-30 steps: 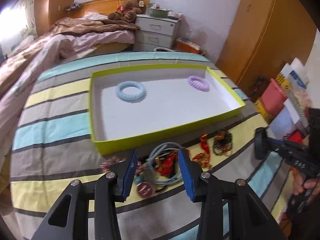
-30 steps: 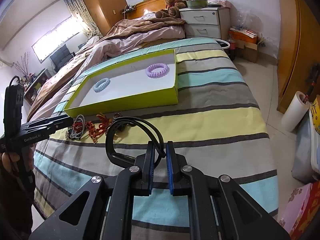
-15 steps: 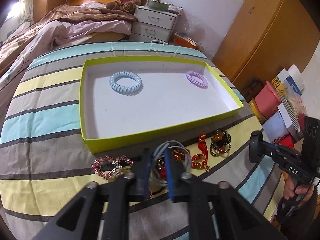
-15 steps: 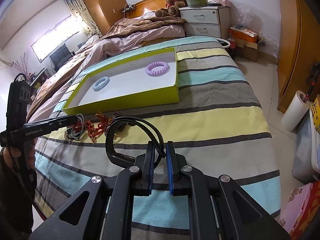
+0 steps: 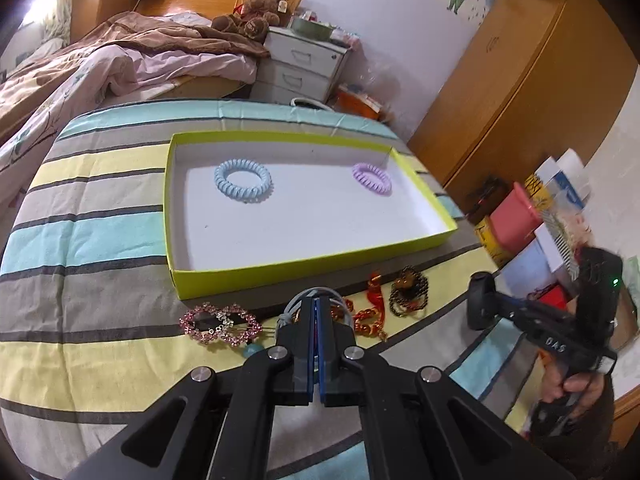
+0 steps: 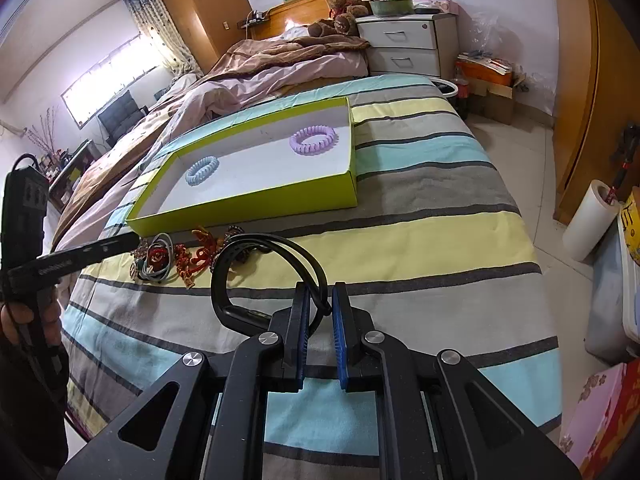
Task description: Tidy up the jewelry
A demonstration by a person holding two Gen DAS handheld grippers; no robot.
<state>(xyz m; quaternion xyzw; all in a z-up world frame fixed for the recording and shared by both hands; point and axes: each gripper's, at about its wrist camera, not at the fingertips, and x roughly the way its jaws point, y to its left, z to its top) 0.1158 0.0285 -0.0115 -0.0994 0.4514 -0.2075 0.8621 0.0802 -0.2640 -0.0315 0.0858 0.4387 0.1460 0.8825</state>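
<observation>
On the striped bedspread point(image 5: 100, 240), just before the near wall of the lime-green cardboard tray point(image 5: 280, 276), the left gripper point(image 5: 316, 305) has its jaws pressed together over a grey looped cord point(image 5: 308, 294) in the jewelry heap; whether it truly pinches it I cannot tell. Lift slowly so tangled red beads point(image 5: 370, 314) drop free. The right gripper point(image 6: 320, 296) pinches a black plastic headband point(image 6: 256, 264), well short of the tray.

Lime-green tray point(image 5: 256, 276) with white floor, pale-blue coil point(image 5: 243, 179), lilac coil point(image 5: 372, 178), striped bedspread point(image 5: 80, 240).
</observation>
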